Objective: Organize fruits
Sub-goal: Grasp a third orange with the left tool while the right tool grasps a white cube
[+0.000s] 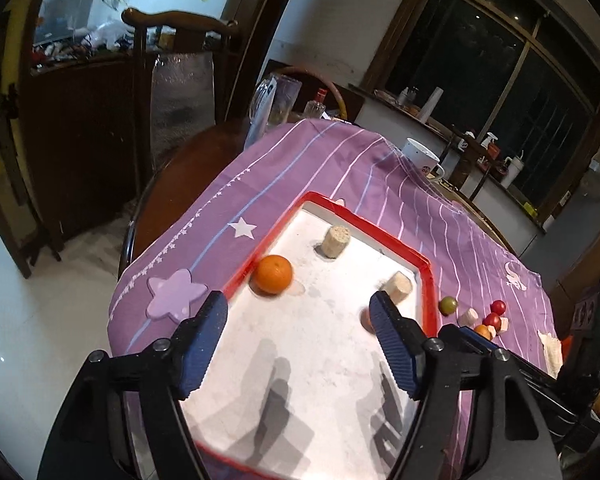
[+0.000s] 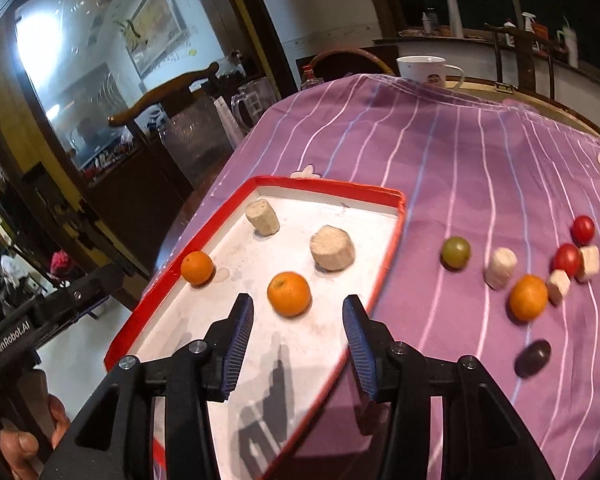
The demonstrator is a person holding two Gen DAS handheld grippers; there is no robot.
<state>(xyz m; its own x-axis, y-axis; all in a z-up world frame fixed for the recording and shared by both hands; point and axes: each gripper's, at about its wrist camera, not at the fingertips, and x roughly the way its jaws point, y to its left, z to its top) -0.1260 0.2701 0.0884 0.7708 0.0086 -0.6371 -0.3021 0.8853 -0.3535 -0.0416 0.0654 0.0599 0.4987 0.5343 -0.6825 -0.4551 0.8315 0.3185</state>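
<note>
On red-rimmed tray (image 2: 396, 216), two glossy oranges (image 2: 289, 294).

Beyond the purple cloth (image 2: 460, 152): a mug (image 2: 424, 67); a glass jug (image 2: 256, 100); a wooden chair (image 1: 180, 24) further back.

Three oranges, two in the tray (image 2: 398, 216) at (image 2: 197, 267) and (image 2: 289, 294), one on the cloth (image 2: 528, 297), two red tomatoes (image 2: 583, 228) (image 2: 567, 259), one green fruit (image 2: 455, 252), one dark fruit (image 2: 533, 358), five pale cut chunks, two in the tray (image 2: 263, 217) (image 2: 332, 248), three outside (image 2: 500, 268) (image 2: 559, 286) (image 2: 589, 262), one mug (image 2: 422, 67).
</note>
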